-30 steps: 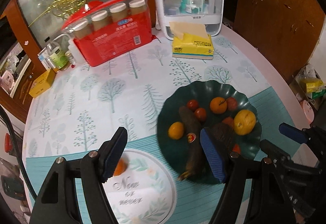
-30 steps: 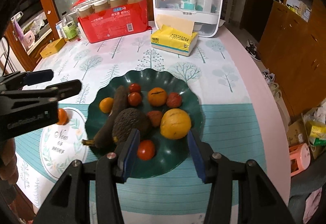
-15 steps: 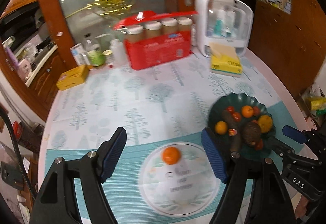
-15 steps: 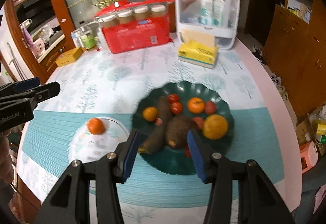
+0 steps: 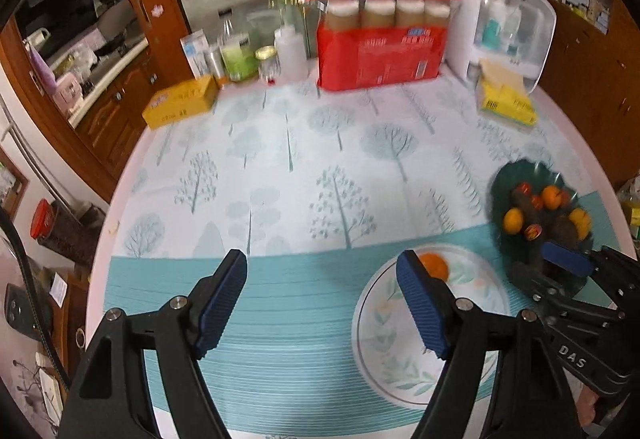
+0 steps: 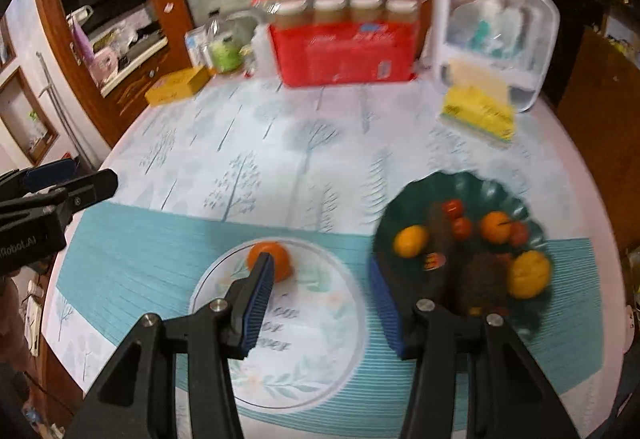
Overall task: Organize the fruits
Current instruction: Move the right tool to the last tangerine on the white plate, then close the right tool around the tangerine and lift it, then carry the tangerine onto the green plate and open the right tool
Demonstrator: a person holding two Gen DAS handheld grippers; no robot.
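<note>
Now left tool [image 5: 322, 277] empty, apart; orange [image 6: 269, 260] alone on white plate [image 6: 320, 323].

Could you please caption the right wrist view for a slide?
Open right gripper above white plate holding one orange, beside green fruit dish.

Only readable bits: "DAS" on the right gripper [image 5: 568, 267] body, and "Robot.AI" on the left gripper [image 6: 60, 179] body. Red pack [image 5: 382, 51] print is too blurry.
</note>
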